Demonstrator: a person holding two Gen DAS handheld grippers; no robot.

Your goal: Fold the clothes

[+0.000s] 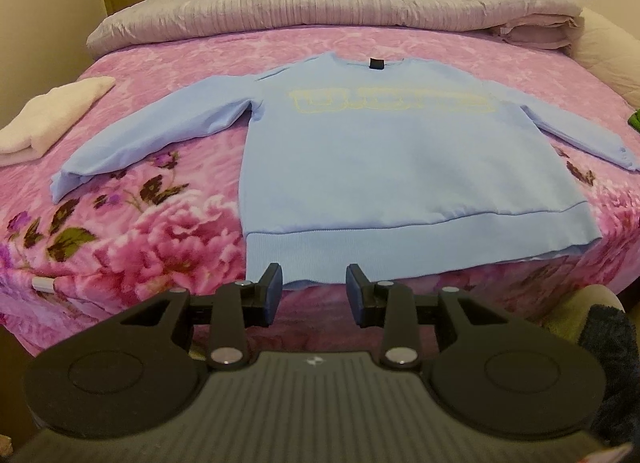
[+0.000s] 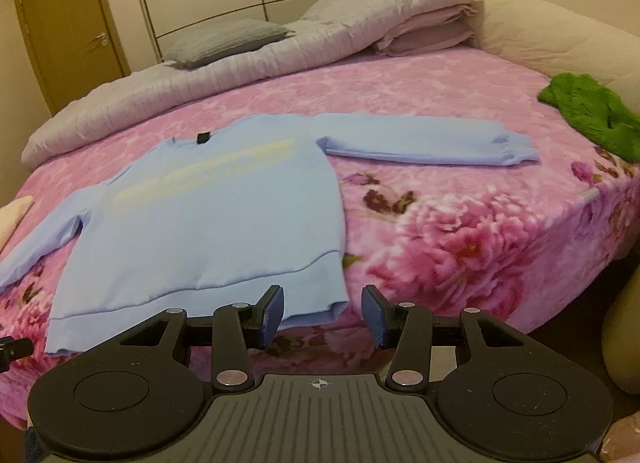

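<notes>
Light blue sweatshirt (image 1: 400, 167): spread flat, sleeves out, centre of frame on the pink floral bed (image 1: 160, 239). Left claw (image 1: 314, 295), lower centre: jaws apart, empty, just short of the hem. Right claw (image 2: 323, 315): likewise parted, nothing held, near the hem's corner. Folded pale cloth (image 1: 52, 119), possibly a towel, left edge. Green garment (image 2: 588, 115), upper right.

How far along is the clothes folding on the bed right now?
Done: a white folded garment sits at the bed's left edge. In hand: nothing; the left gripper and right gripper are both open, just short of the hem of the blue sweatshirt, which lies flat with sleeves spread. Left: folding it, then the crumpled green garment.
</notes>
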